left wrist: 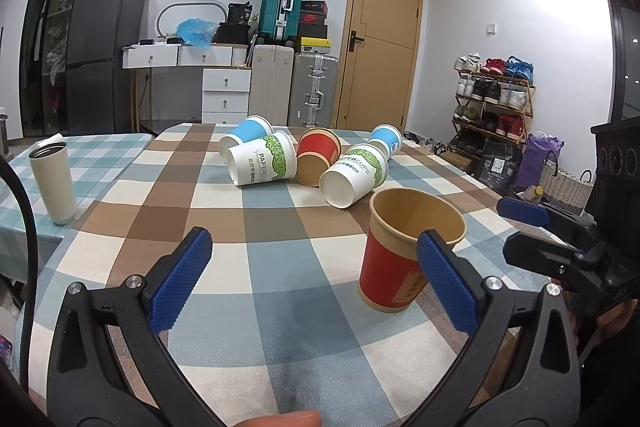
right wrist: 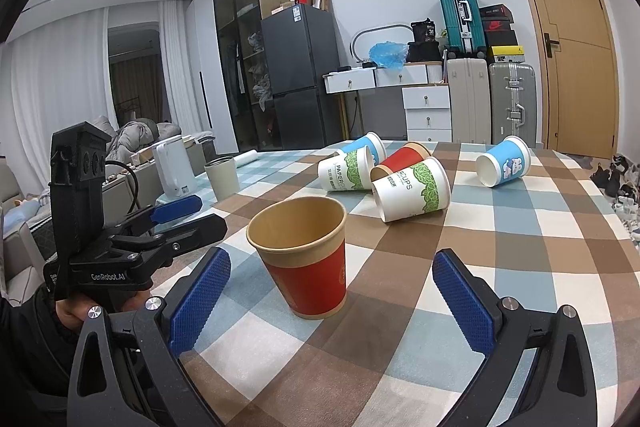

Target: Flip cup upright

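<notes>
A red paper cup (left wrist: 394, 259) stands upright on the checked tablecloth, mouth up; it also shows in the right wrist view (right wrist: 308, 259). My left gripper (left wrist: 312, 267) is open and empty, its right finger just in front of the cup. My right gripper (right wrist: 332, 291) is open and empty, with the cup standing between and just beyond its fingers, touching neither. Behind lie several cups on their sides: two white-green ones (left wrist: 262, 163) (left wrist: 356, 173), a red one (left wrist: 318, 155), two blue ones (left wrist: 246, 135) (left wrist: 386, 139).
A white tumbler (left wrist: 54, 181) stands at the table's left on a teal checked cloth. A white kettle (right wrist: 174, 171) stands beyond it. Suitcases, drawers, a fridge and a shoe rack (left wrist: 494, 99) line the room behind the table.
</notes>
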`<state>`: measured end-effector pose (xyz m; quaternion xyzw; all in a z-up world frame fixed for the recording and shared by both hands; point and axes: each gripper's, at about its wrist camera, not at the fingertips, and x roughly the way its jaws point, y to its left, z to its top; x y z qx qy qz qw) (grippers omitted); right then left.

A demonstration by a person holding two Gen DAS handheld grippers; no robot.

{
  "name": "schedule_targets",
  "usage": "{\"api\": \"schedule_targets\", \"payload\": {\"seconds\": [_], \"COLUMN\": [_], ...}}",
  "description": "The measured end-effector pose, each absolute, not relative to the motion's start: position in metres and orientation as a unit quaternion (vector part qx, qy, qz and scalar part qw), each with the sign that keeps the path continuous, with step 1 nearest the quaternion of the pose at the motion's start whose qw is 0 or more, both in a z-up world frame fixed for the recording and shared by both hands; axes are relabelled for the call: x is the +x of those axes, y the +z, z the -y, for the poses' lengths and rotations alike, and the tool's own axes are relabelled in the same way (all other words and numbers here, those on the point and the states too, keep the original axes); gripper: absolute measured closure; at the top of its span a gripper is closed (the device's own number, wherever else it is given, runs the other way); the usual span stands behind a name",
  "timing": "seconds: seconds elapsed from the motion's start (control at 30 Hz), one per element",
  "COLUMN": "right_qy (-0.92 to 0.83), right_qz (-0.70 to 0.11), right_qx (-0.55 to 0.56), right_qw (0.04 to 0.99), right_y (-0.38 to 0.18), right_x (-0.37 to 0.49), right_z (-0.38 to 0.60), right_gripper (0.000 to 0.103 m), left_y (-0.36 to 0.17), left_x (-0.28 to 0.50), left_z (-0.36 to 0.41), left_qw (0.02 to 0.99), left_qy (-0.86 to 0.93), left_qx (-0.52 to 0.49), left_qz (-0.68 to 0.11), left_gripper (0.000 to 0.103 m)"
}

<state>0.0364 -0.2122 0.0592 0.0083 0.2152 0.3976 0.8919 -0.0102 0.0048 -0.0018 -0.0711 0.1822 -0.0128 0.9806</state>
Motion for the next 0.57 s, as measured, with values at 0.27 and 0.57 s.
{"api": "schedule_targets", "payload": {"seconds": [0.27, 0.57], "right_qy": [0.397, 0.396], "right_qz": [-0.218, -0.219], "right_qx": [0.010, 0.010], "right_qw": [0.892, 0.892], "right_y": [0.0577, 0.0574], "right_x": [0.0358, 0.0380], "right_z": [0.2123, 0.2127], "right_gripper": [0.000, 0.000], "left_y": [-0.0020, -0.0012], "left_x": [-0.0100, -0.0103], "left_z": [-0.0044, -0.0048], "left_qw": [0.981, 0.981], "left_qy": [-0.012, -0.014], "left_qx": [-0.070, -0.069], "left_qz": [-0.182, -0.181], "left_gripper": [0.001, 0.001]}}
